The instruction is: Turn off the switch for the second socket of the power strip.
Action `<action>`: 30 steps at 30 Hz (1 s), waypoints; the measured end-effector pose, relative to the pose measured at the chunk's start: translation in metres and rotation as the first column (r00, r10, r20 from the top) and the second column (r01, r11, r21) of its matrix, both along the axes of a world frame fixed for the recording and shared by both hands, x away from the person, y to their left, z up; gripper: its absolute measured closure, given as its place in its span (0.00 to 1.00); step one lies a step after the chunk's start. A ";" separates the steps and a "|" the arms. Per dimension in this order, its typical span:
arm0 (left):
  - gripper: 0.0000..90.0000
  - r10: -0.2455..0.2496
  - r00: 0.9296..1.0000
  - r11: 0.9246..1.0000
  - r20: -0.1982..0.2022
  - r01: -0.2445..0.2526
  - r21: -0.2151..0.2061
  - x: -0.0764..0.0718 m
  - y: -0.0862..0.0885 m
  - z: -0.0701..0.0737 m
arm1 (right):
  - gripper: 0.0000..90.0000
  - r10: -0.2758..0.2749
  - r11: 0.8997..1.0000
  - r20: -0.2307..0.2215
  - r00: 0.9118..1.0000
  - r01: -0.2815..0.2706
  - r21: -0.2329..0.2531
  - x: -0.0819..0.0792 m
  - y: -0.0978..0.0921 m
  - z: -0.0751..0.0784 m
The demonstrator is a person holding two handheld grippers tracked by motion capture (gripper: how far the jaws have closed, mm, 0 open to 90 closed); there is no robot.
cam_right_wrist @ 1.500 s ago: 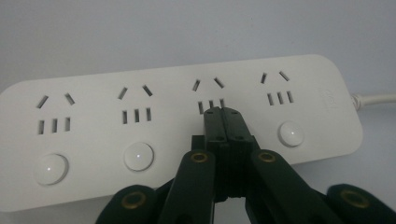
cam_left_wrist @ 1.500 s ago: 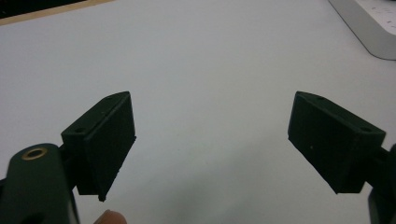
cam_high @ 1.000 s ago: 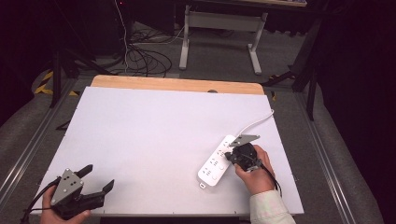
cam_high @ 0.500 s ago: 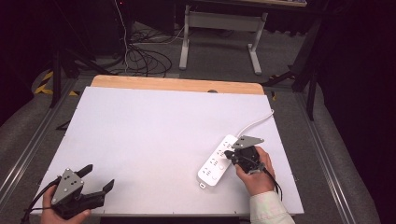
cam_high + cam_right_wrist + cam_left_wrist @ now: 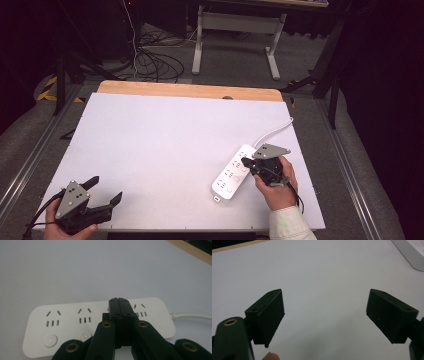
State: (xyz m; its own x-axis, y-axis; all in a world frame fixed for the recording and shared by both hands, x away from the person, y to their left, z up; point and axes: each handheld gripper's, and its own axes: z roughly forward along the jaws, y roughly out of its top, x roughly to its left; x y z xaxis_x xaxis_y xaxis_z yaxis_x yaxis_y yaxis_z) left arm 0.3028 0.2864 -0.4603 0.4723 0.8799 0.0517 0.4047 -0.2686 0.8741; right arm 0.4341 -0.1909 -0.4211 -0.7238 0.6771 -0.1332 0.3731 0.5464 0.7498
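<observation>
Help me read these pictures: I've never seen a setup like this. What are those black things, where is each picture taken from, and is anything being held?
There is no robot: a person holds a two-jaw hand tool in each hand. The high view looks down on a white table. The other two pictures come from cameras riding on the tools. The left gripper sits at the table's near left corner, jaws wide apart with nothing between them. The right gripper has its jaws pressed together, tips over a white power strip with round buttons; its white cable runs off the table's far right edge. Nothing is being held.
</observation>
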 end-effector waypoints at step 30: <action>0.17 0.003 1.000 1.000 0.002 -0.003 0.001 0.000 0.000 0.000 | 0.50 0.001 0.981 0.023 1.000 -0.005 0.192 -0.005 -0.012 0.006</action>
State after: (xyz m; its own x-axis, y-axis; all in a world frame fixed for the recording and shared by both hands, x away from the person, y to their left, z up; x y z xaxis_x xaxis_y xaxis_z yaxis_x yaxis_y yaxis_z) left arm 0.3026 0.2864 -0.4600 0.4698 0.8812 0.0534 0.4038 -0.2682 0.8747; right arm 0.4296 -0.2029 -0.4152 -0.7242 0.6893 -0.0174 0.3535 0.3928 0.8490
